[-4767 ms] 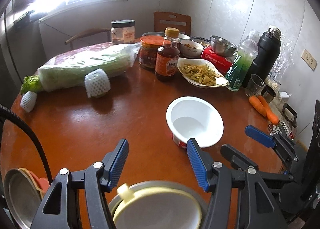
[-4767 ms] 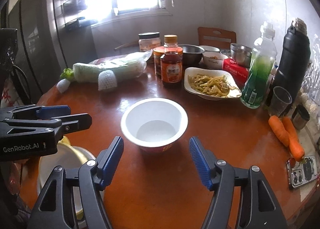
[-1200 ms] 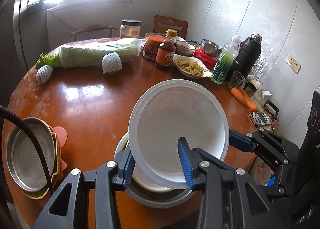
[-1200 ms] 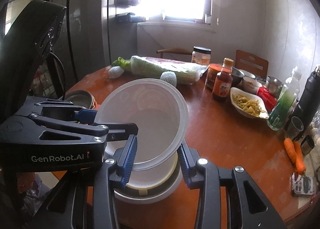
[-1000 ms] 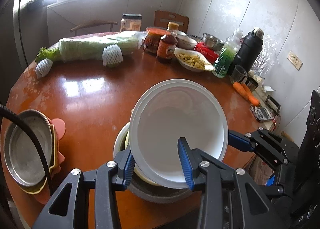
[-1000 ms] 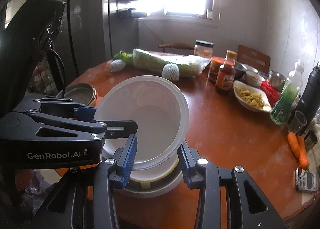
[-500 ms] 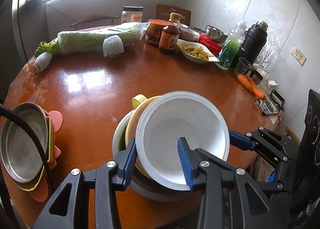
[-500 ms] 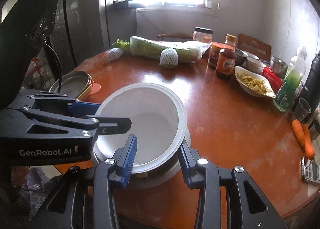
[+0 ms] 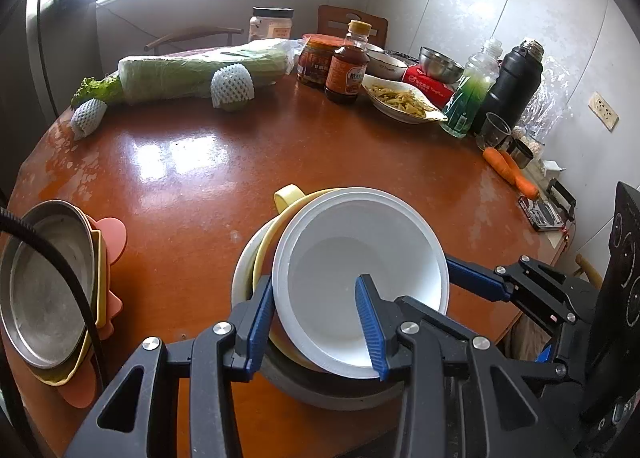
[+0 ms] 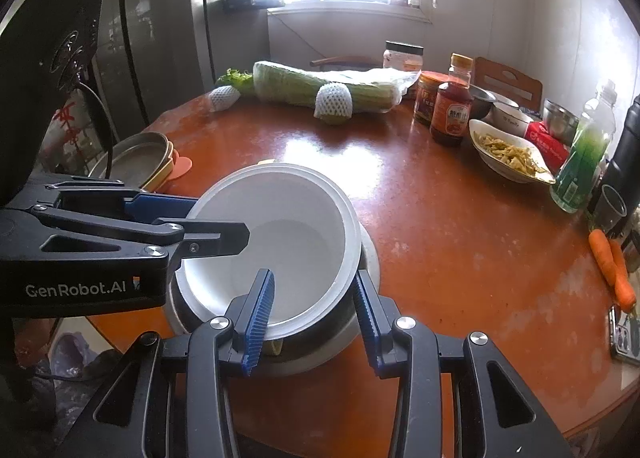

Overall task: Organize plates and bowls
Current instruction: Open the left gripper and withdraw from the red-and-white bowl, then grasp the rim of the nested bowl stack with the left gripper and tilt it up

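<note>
The white bowl (image 9: 360, 278) sat tilted on top of a nested stack near the front edge of the round desk (image 9: 192, 162), its mouth leaning toward the cameras. Directly beneath it lay a yellow bowl (image 9: 286, 198) with a small handle poking out at the far side, then a white dish (image 9: 242, 270), and under these a grey metal bowl (image 9: 332, 390).

The left hand-held gripper (image 9: 316, 326) pinched the white bowl's near rim, one blue finger outside the wall and the other inside the cavity. The right hand-held gripper (image 10: 312, 318) pinched the same bowl at the rim from the other side, likewise with one finger inside and one outside; in the left wrist view its blue finger (image 9: 476, 282) touched the bowl's right edge.

At the desk's left edge stood a second stack: a metal plate (image 9: 44, 282) upon yellow and pink plates (image 9: 114, 234). Across the far side lay a wrapped cabbage (image 9: 200, 70) with two foam-netted fruits (image 9: 232, 86) beside it. Further right stood a sauce bottle (image 9: 348, 66), a jar (image 9: 316, 62), a dish of food (image 9: 400, 98), a green drink bottle (image 9: 472, 94), a black flask (image 9: 512, 82) and two carrots (image 9: 512, 174).
</note>
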`<state>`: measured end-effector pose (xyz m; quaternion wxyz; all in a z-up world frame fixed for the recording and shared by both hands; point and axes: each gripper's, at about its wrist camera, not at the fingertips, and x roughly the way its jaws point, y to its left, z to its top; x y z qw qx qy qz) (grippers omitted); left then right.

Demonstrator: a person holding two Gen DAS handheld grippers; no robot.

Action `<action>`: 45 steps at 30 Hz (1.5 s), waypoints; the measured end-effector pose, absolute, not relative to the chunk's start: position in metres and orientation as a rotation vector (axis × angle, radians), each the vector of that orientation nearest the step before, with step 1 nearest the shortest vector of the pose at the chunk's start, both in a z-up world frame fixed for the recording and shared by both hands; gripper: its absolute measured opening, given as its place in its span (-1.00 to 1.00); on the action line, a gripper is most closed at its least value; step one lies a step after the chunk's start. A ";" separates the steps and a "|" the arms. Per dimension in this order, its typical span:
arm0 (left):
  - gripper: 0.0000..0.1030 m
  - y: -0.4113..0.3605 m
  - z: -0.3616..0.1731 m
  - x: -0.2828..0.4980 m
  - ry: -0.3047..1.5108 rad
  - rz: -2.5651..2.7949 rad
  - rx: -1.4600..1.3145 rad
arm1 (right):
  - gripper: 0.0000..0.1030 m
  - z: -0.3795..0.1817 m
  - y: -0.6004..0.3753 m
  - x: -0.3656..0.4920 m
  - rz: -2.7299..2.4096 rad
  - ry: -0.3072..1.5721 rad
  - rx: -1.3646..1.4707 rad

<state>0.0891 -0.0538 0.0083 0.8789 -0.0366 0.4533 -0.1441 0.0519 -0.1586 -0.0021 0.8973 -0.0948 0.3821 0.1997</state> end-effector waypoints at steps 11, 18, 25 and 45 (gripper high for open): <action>-0.20 -0.050 0.006 0.091 0.948 -0.299 -0.085 | -0.14 -0.002 -0.160 0.056 0.406 0.797 -0.188; -0.20 -0.049 0.007 0.090 0.942 -0.301 -0.084 | -0.02 -0.001 -0.161 0.056 0.388 0.789 -0.191; -0.20 -0.047 0.010 0.088 0.933 -0.297 -0.086 | 0.06 0.001 -0.162 0.057 0.386 0.786 -0.179; -0.04 -0.027 0.013 0.088 0.913 -0.240 -0.117 | 0.31 0.004 -0.162 0.058 0.373 0.769 -0.166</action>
